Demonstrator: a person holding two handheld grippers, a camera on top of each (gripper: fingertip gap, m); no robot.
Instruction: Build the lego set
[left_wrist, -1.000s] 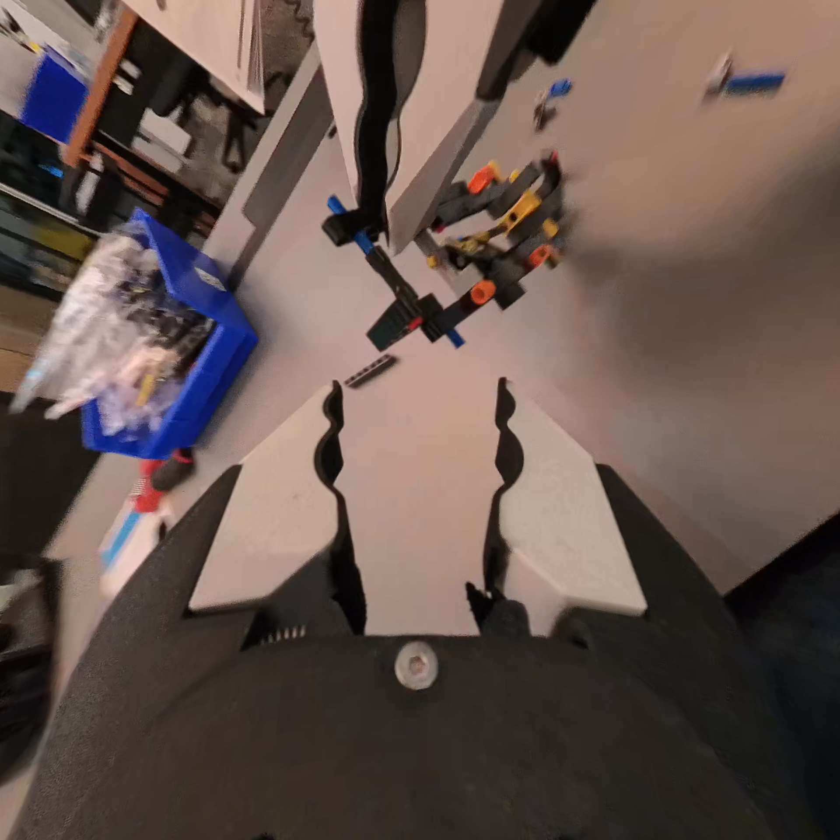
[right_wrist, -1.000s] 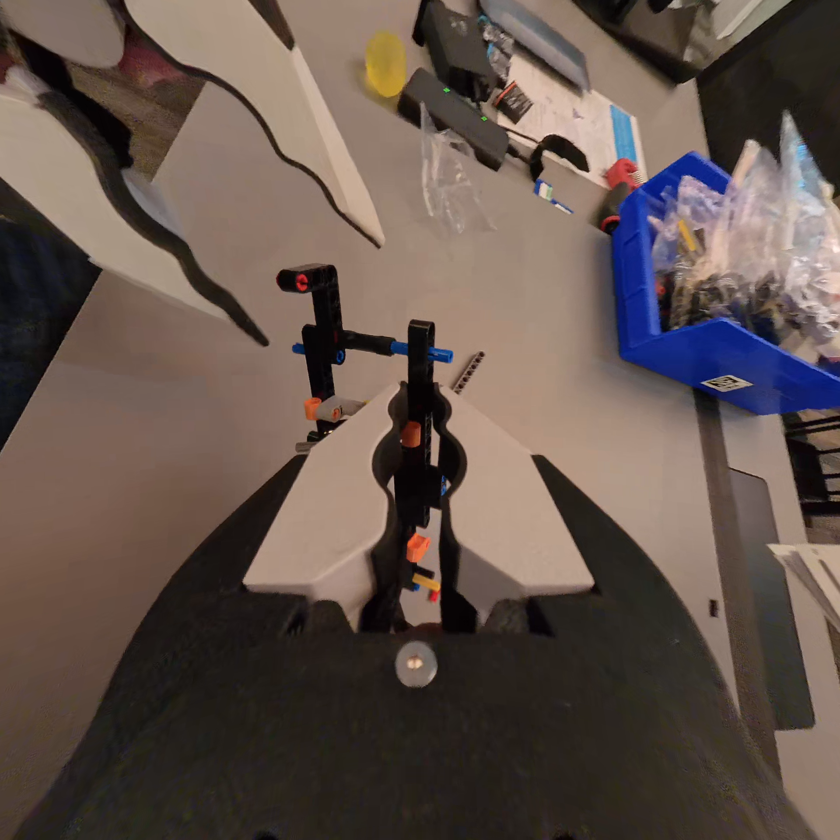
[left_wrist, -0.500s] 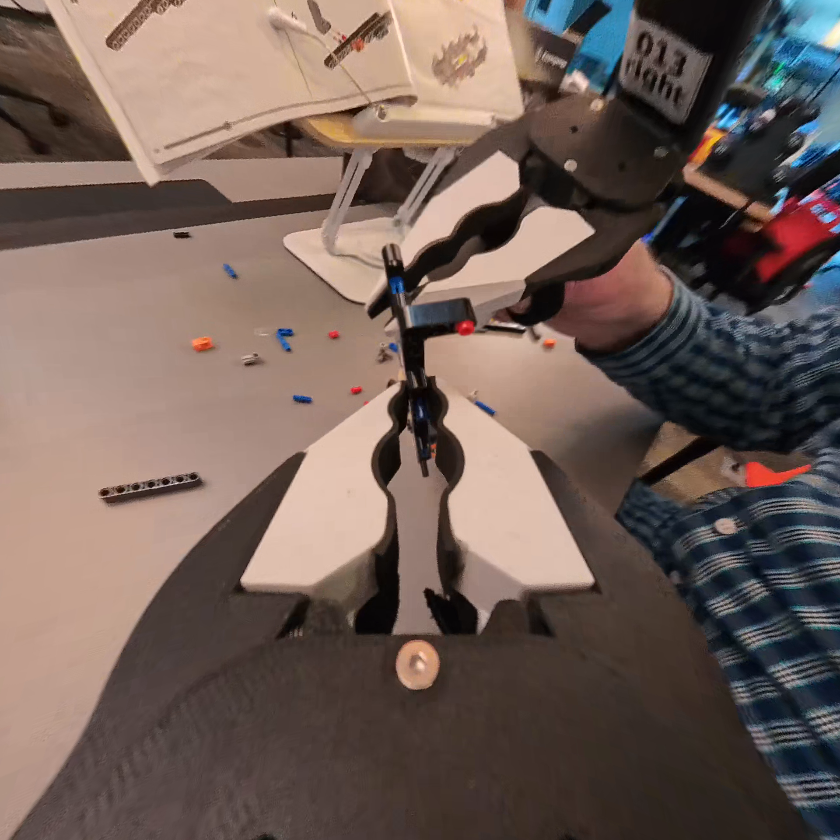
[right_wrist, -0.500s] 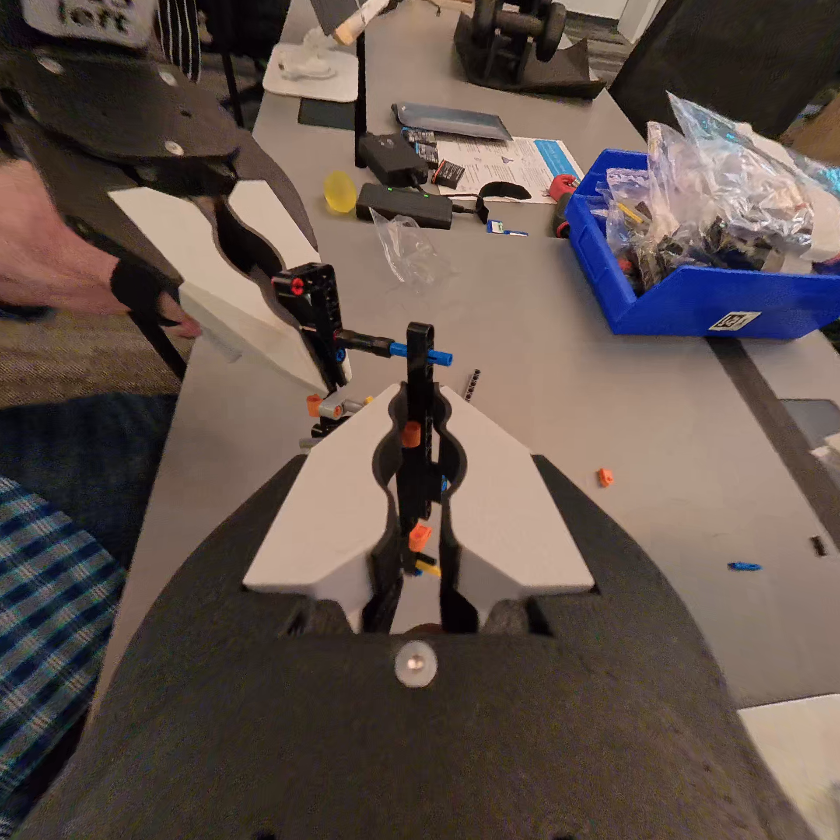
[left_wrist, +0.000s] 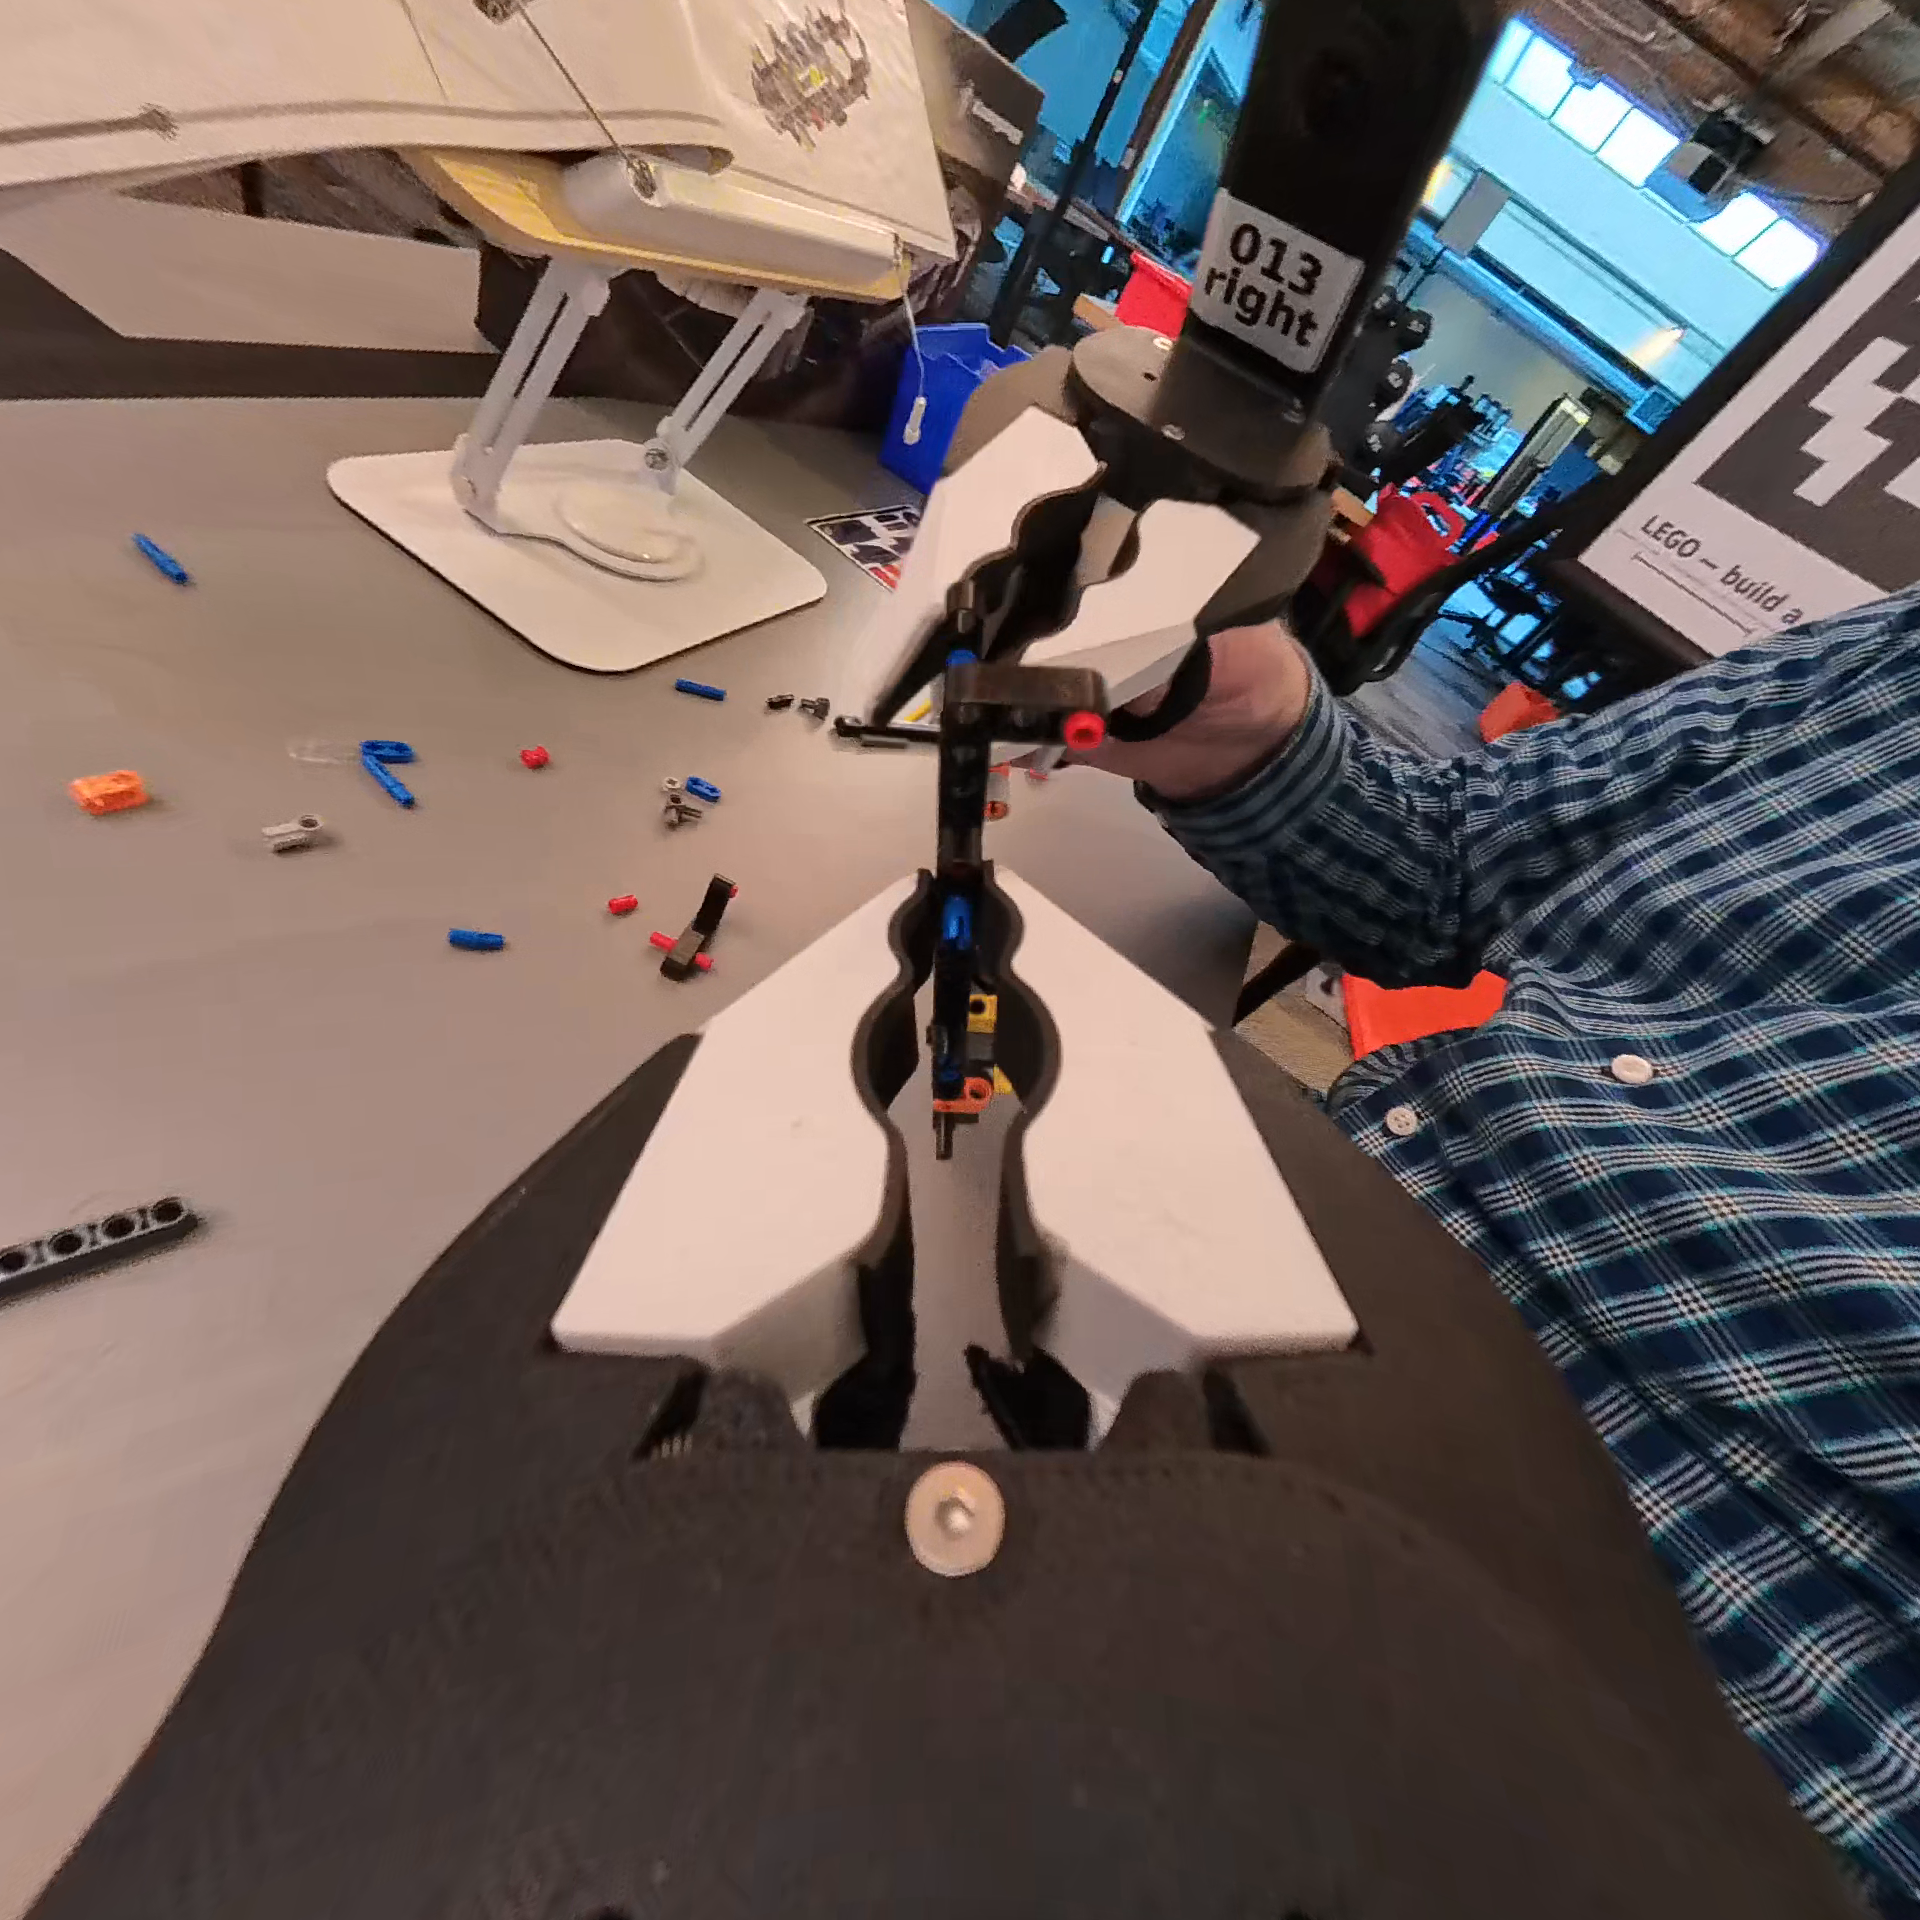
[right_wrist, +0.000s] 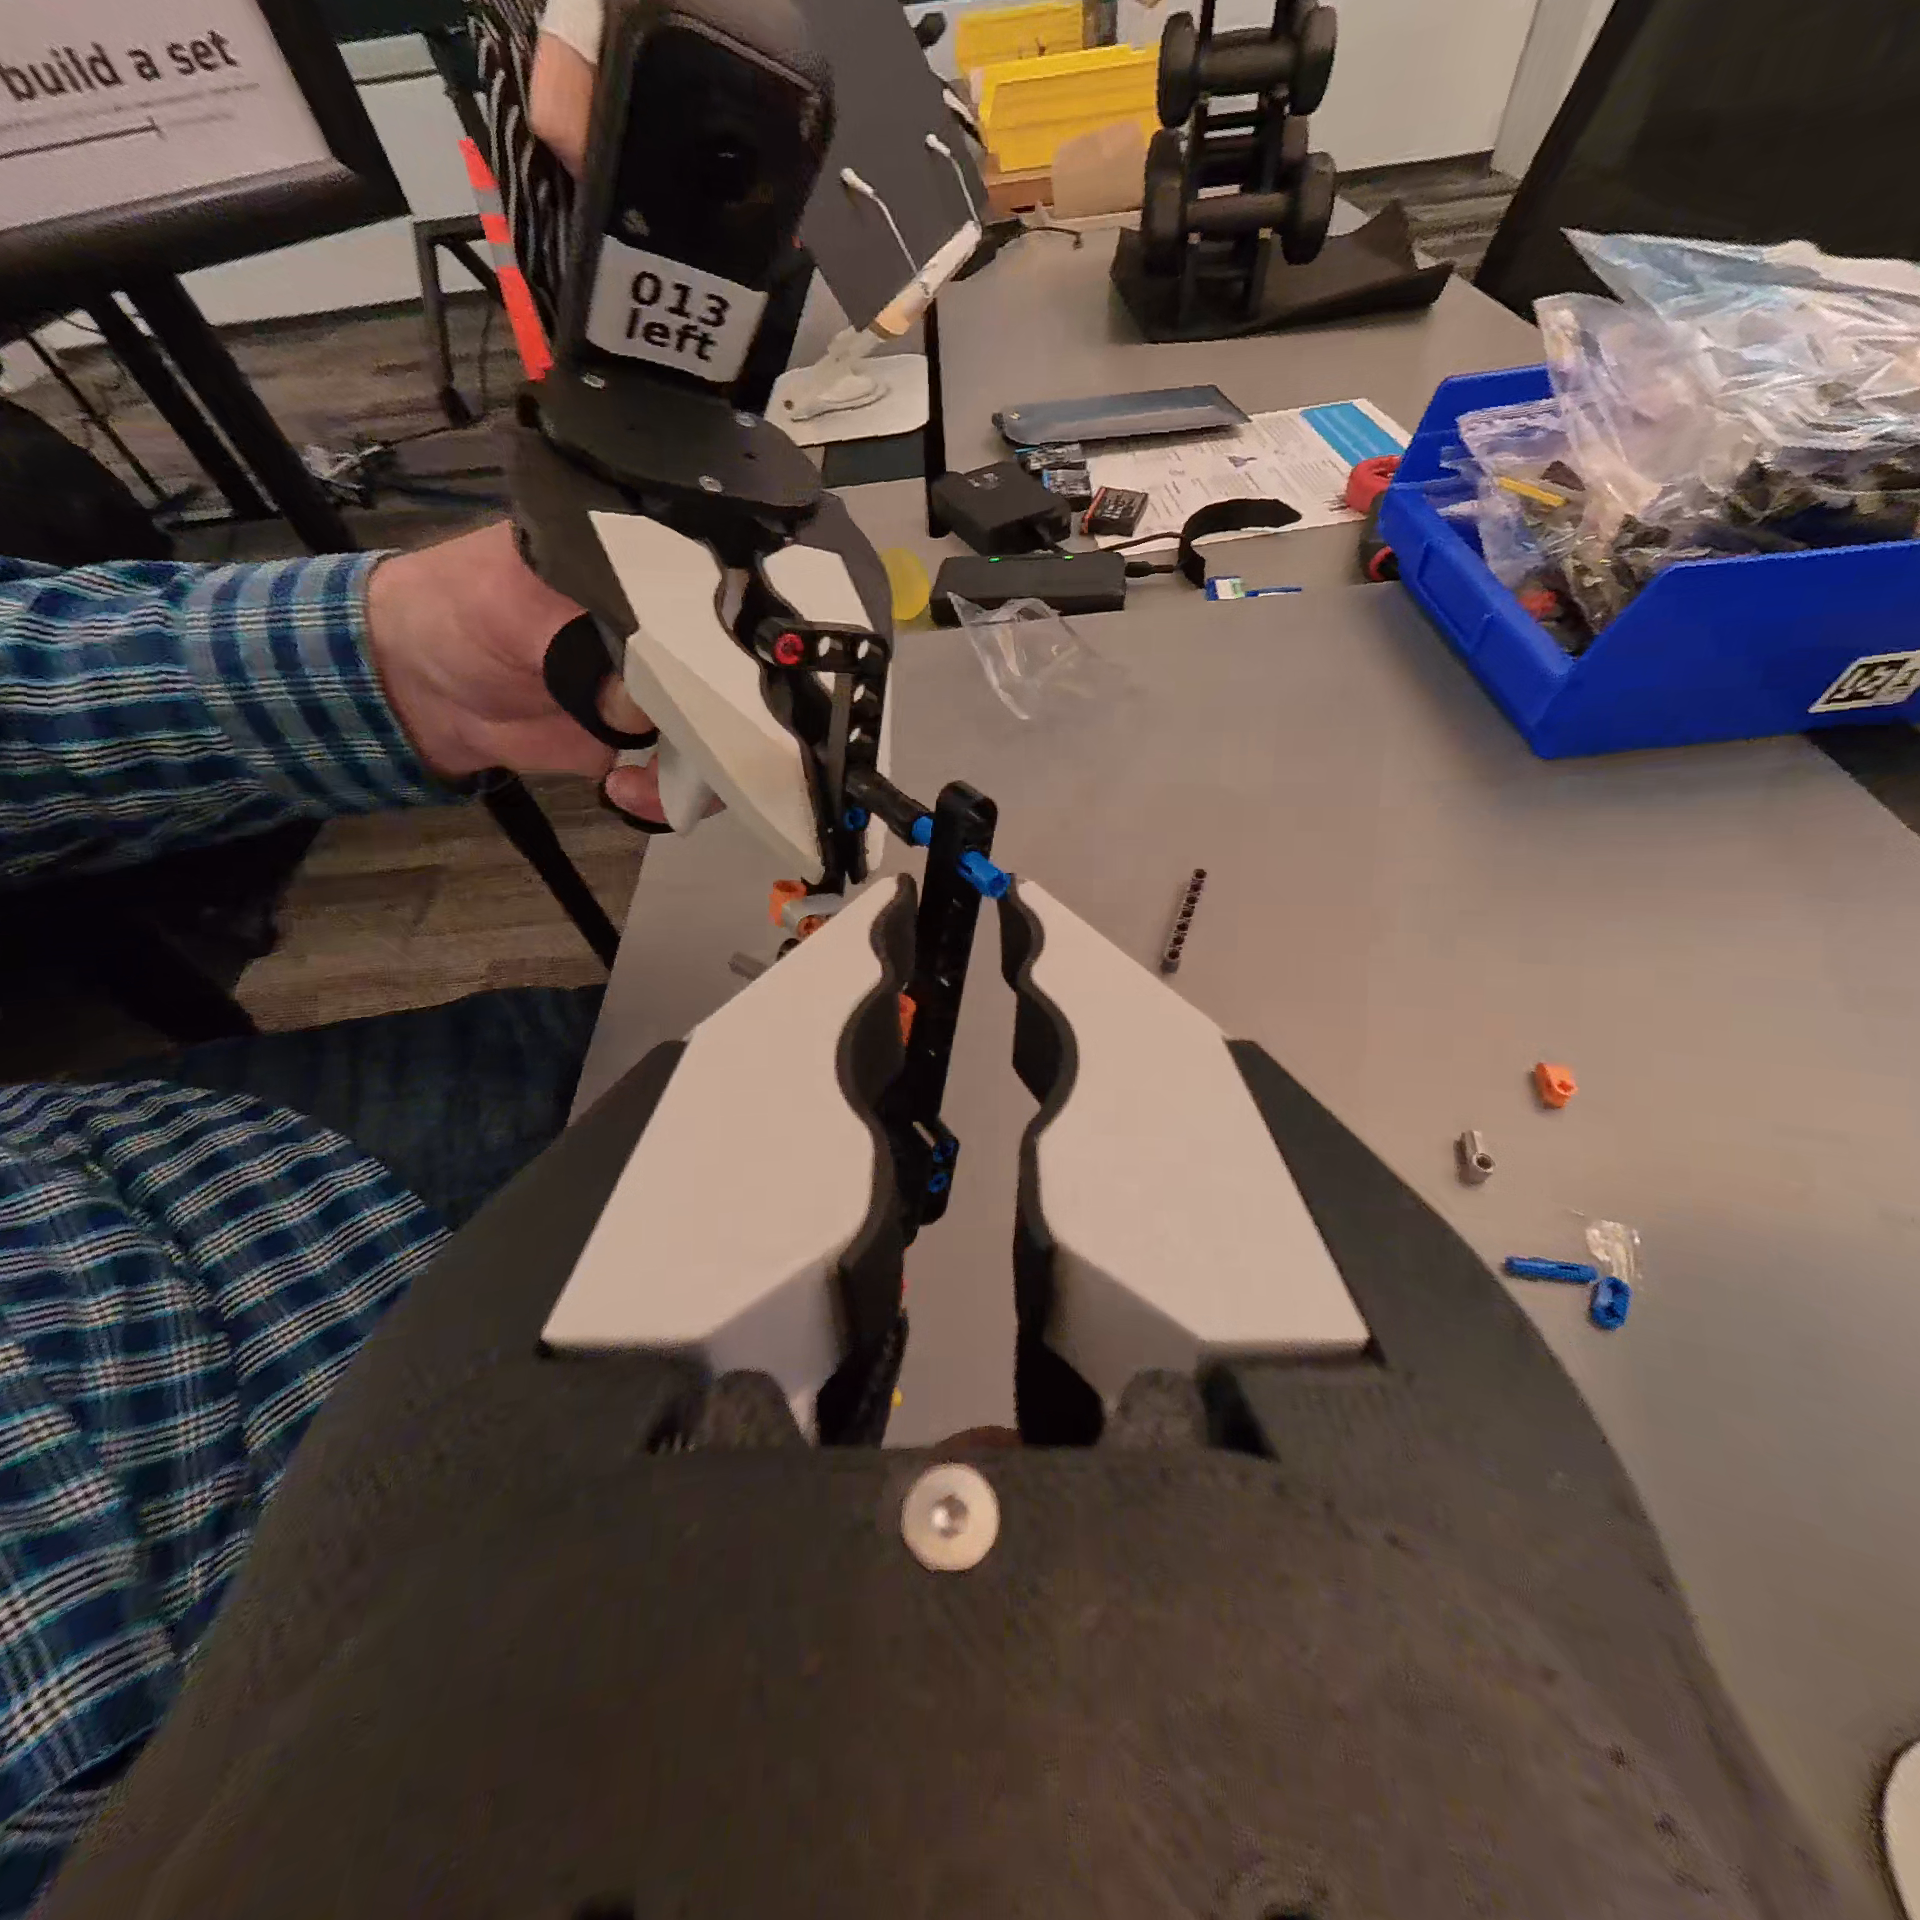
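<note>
In the left wrist view, the left gripper (left_wrist: 956, 914) was clamped on the black lego assembly (left_wrist: 961, 790), its white fingers (left_wrist: 790, 1122) nearly closed around the lower beam, where blue, yellow and orange bits showed in the gap; the assembly stood above the grey table (left_wrist: 260, 1039), held off it; beyond the assembly, the right gripper (left_wrist: 940, 665) met its upper L-shaped arm with a red pin at one end; loose blue, red and orange pieces (left_wrist: 390, 769) lay to the left of the assembly, and a black holed beam (left_wrist: 94, 1242) lay far left of it; the instruction booklet on a white stand (left_wrist: 582, 540) rose behind and left of the assembly.

In the right wrist view, the right gripper (right_wrist: 951, 914) had a second upright black beam of the assembly (right_wrist: 951, 977) between its fingers, but a gap showed on the right side, so I could not tell if it truly gripped; the left gripper (right_wrist: 821, 790) held the far beam just behind the assembly; a blue bin of bagged parts (right_wrist: 1662, 665) sat well to the right.

The step appeared to be a 2-handed regrip or press; it would go best with 1 side held steady, force kept along the cross axle, and no twisting of the thin beams.
</note>
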